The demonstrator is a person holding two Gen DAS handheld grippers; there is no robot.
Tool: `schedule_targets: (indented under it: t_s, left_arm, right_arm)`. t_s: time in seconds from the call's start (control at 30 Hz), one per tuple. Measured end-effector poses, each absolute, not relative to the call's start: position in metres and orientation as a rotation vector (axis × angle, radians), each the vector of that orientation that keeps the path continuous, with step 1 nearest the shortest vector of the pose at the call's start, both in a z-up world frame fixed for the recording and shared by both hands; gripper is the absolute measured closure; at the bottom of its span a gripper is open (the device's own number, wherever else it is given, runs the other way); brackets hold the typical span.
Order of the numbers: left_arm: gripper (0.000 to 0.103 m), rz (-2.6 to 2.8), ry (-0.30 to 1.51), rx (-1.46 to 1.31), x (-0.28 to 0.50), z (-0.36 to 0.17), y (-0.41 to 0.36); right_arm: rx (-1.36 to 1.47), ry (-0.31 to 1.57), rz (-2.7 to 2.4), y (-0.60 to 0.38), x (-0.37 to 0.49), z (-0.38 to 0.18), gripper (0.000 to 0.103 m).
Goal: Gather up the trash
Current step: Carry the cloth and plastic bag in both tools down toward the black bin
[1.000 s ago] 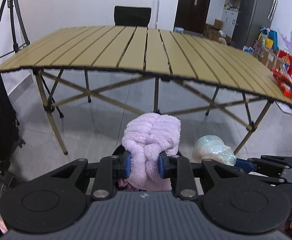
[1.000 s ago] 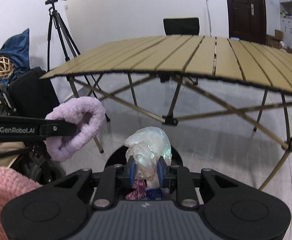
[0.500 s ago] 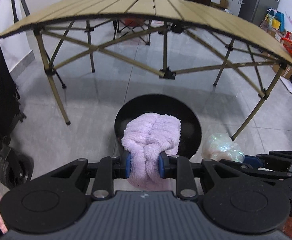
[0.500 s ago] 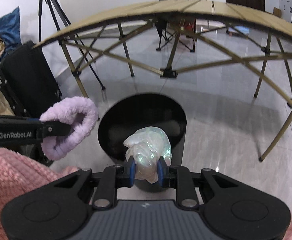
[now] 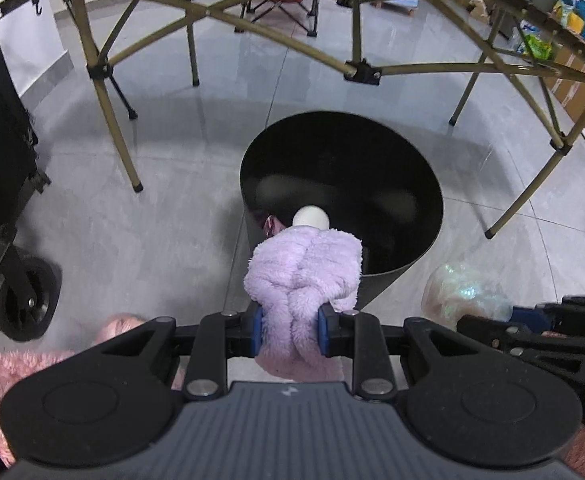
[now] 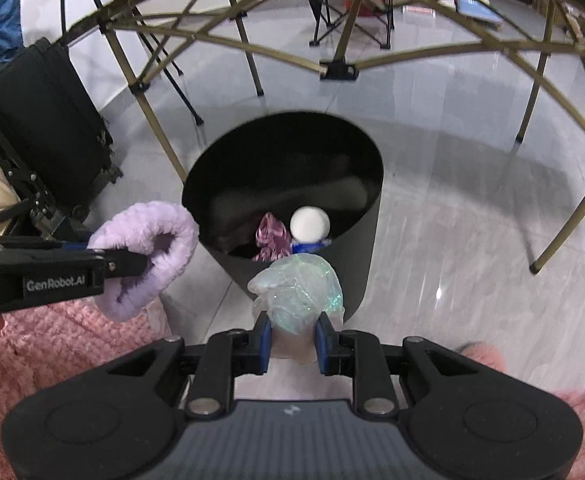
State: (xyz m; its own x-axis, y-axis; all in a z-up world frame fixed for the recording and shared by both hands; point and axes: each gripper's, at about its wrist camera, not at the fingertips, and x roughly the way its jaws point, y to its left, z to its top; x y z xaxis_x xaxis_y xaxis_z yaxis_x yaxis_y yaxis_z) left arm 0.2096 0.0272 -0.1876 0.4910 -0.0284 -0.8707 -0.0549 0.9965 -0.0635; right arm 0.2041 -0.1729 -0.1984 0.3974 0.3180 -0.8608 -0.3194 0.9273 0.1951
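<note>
Trash is pinched in both grippers above a round black bin point(image 5: 404, 184) standing on the grey tiled floor. The left gripper point(image 5: 291, 330) is pressed onto a fluffy lilac plush piece point(image 5: 304, 276), which bulges ahead of the blue pads and hangs over the near rim of the bin. The right gripper point(image 6: 291, 334) is pinching a crumpled wad of iridescent clear film point(image 6: 298, 290), its jaws drawn almost together; the wad sits just ahead of the fingers, over the near wall of the bin.

Inside the bin, ahead of and below both grippers, lie a white ball point(image 6: 309, 224), a scrap of pink-purple wrapper point(image 6: 269, 236) and something blue I cannot identify.

Both pieces look light and soft. The plush should squash freely and spring back, so a grip across its folded middle seems secure; it may cling to the pads on release. The film looks thin, slick and crinkly, likely to slip unless taken at its bunched neck, and light enough to drift as it falls. Neither looks fragile.
</note>
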Motion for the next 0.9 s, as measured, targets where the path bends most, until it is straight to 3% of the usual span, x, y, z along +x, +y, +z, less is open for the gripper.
schedule_targets:
  t_s: [0.9]
  left_arm:
    - [0.077,0.023,1.161,-0.094,0.241,-0.186,0.024]
  right_arm:
    - [0.039,1.192,0.253,-0.196,0.228,-0.238,0.082]
